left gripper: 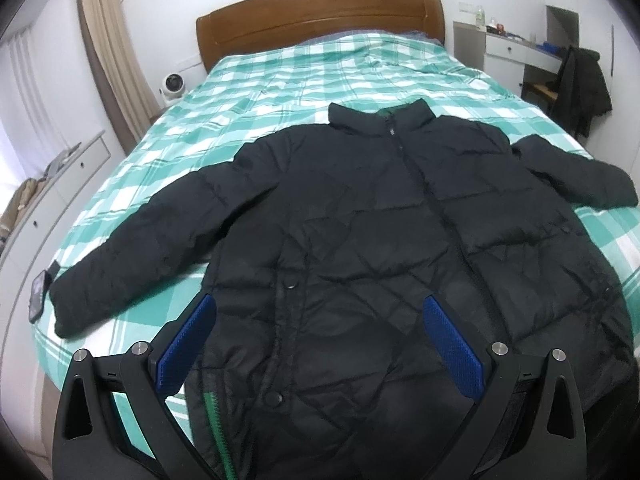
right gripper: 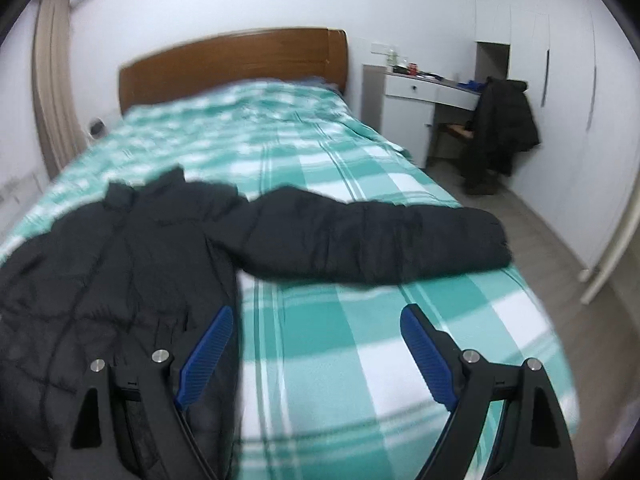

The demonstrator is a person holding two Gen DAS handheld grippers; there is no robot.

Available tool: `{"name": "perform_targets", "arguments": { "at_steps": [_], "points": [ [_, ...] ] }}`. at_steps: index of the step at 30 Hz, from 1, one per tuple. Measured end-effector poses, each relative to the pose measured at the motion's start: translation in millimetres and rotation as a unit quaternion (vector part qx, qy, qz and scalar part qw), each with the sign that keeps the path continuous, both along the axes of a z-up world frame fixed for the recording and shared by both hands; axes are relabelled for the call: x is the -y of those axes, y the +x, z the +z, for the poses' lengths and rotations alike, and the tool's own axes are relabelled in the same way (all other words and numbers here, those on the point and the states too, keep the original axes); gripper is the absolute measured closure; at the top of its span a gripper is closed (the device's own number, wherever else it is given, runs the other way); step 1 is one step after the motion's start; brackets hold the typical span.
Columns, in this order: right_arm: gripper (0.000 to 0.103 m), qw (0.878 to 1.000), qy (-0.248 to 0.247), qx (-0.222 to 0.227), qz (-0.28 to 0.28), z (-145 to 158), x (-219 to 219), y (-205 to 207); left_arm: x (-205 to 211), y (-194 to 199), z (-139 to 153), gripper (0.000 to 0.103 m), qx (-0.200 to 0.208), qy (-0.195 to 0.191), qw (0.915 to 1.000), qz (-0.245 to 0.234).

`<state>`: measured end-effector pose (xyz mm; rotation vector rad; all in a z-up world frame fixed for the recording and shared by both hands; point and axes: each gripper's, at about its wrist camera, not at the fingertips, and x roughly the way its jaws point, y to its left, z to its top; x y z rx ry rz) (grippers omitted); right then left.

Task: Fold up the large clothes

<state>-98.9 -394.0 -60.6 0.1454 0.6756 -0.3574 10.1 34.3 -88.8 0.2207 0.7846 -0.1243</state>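
Black quilted jacket (left gripper: 380, 216) | flat, front up | sleeves spread | checked bed (left gripper: 256, 80)

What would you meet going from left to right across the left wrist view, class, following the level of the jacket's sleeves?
Phone at the bed's edge → left-hand sleeve cuff → jacket body with its zip → right-hand sleeve lying out across the checked bedspread.

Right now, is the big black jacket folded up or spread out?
Spread out: the black puffer jacket lies flat on the checked bed, both sleeves stretched sideways.
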Motion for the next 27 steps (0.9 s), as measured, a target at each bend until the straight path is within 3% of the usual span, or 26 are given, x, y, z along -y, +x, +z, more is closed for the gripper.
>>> {"name": "perform_targets", "arguments": {
  "at_steps": [4,8,10,12,16,18,19,20,21,23,25,27],
  "points": [
    [0.015,0.994,0.092,0.011,-0.058,-14,102,12,-8,-2,3,0.000,0.006,-0.001,0.9999,0.010],
    [0.015,0.969,0.187,0.010,-0.160,-49,202,11,-14,-1,0,0.000,-0.005,-0.012,0.9997,0.021],
    [0.015,0.953,0.237,0.030,-0.188,-66,232,9,-14,0,-3,0.000,-0.013,-0.006,0.9997,0.021],
    [0.015,0.926,0.298,0.063,-0.223,-85,256,8,-12,-1,-5,0.000,-0.014,0.005,0.9997,0.022],
    [0.016,0.881,0.370,0.120,-0.270,-110,280,12,-12,-3,-6,0.000,-0.014,0.020,0.9995,0.021],
    [0.032,0.865,0.384,0.139,-0.291,-118,287,13,-13,-5,-7,0.000,-0.016,0.028,0.9992,0.023],
    [0.065,0.860,0.383,0.139,-0.307,-121,290,15,-15,-6,-7,0.000,-0.016,0.031,0.9991,0.024],
    [0.089,0.857,0.378,0.127,-0.326,-125,293,17,-16,-5,-7,0.000,-0.017,0.033,0.9990,0.026],
    [0.090,0.857,0.374,0.123,-0.332,-126,294,19,-19,-6,-7,0.000,-0.016,0.037,0.9988,0.029],
    [0.097,0.874,0.340,0.126,-0.325,-113,287,25,-24,-7,-6,0.000,-0.015,0.038,0.9985,0.035],
    [0.098,0.905,0.284,0.139,-0.285,-80,269,33,-31,-8,-6,0.000,-0.013,0.033,0.9985,0.041],
    [0.098,0.937,0.226,0.167,-0.207,-28,234,43,-37,-6,-8,0.000,-0.016,0.026,0.9986,0.043]
  ]
}}
